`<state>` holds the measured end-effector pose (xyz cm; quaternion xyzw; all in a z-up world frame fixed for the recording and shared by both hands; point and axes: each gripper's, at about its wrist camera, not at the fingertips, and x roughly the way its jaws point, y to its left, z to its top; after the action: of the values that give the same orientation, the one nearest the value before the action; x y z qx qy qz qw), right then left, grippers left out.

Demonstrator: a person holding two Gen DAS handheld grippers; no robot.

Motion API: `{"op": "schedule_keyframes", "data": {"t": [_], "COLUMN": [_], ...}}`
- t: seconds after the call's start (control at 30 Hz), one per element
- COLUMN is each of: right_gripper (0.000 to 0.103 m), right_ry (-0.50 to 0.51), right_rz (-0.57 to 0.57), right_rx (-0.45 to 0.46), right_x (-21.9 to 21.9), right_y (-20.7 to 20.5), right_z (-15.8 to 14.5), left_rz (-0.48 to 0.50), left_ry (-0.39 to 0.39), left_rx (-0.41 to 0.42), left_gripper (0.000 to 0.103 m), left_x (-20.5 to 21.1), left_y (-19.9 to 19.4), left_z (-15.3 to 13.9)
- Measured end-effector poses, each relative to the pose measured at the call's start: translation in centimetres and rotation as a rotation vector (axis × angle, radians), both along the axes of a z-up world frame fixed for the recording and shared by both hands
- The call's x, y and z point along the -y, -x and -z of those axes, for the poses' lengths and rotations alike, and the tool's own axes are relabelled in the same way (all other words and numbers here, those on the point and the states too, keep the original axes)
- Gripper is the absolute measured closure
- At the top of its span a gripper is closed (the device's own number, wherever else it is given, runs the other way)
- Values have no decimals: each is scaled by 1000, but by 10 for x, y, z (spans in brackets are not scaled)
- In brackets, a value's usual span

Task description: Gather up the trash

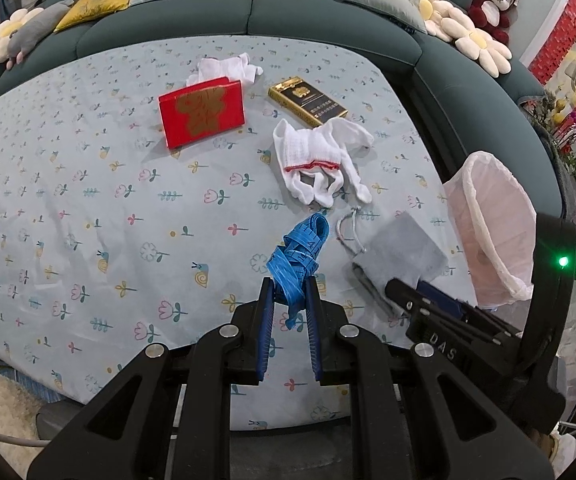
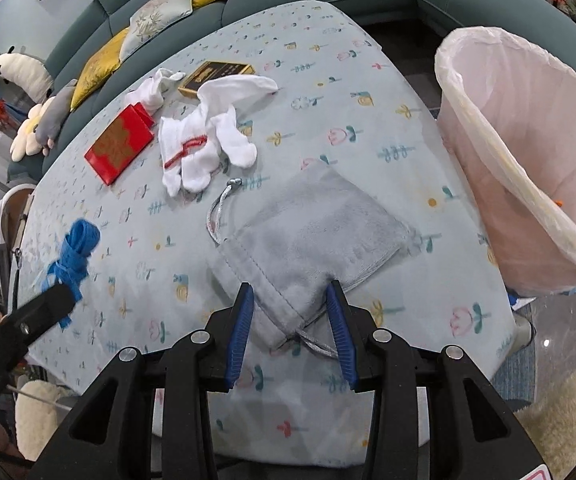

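My left gripper point(image 1: 289, 284) is shut on a bunched blue tape measure point(image 1: 299, 256) and holds it above the table; the tape also shows in the right wrist view point(image 2: 72, 252). My right gripper point(image 2: 289, 294) is open, its fingers on either side of the near corner of a grey drawstring pouch point(image 2: 311, 232) lying flat on the table, also in the left wrist view point(image 1: 401, 250). White gloves point(image 1: 319, 160) with a red band, a red packet point(image 1: 202, 114) and a gold and black box point(image 1: 307, 100) lie farther back. A pink-lined trash bin point(image 2: 527, 152) stands right of the table.
The table has a pale floral cloth point(image 1: 88, 200). Another white cloth point(image 1: 228, 66) lies behind the red packet. A teal sofa point(image 1: 248, 12) with cushions and plush toys curves behind the table. A fluffy white rug point(image 2: 567, 408) lies on the floor.
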<state>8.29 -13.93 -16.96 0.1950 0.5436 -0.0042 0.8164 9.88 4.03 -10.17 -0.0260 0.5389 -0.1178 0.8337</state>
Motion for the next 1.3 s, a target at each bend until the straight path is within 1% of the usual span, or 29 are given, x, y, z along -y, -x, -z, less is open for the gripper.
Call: {"op": "schedule_keyframes", "data": {"t": [0.03, 0.1, 0.17, 0.33, 0.4, 0.6, 0.8, 0.9, 1.1, 1.23, 1.3], "right_gripper": [66, 75, 89, 98, 99, 99, 99, 99, 99, 99, 99], "right_ry": [8, 29, 38, 30, 22, 27, 46, 58, 93, 112, 119], "right_rz": [0, -4, -15, -5, 2, 15, 44, 81, 176, 253, 274], "right_rx": [5, 10, 13, 37, 55, 150, 248, 294, 339, 342, 339], "right_x": [0, -1, -1, 4, 8, 22, 48, 71, 121, 162, 174], "right_y": [-2, -5, -8, -7, -5, 3, 12, 21, 37, 48, 50], "right_z": [0, 0, 0, -7, -14, -50, -91, -110, -131, -133, -132], "left_rz": [-1, -3, -2, 7, 12, 40, 101, 143, 237, 304, 328], "left_ry": [-2, 0, 0, 1, 3, -2, 2, 4, 32, 37, 41], "left_rx": [-3, -8, -13, -12, -11, 16, 52, 69, 90, 89, 85], "left_gripper": [88, 88, 88, 88, 88, 88, 88, 88, 88, 88, 87], "left_x": [0, 0, 0, 5, 7, 25, 58, 81, 134, 175, 190], "left_y": [-1, -2, -3, -2, -3, 0, 2, 3, 4, 3, 3], "left_z": [1, 3, 5, 3, 1, -12, -30, -38, -51, -52, -50]}}
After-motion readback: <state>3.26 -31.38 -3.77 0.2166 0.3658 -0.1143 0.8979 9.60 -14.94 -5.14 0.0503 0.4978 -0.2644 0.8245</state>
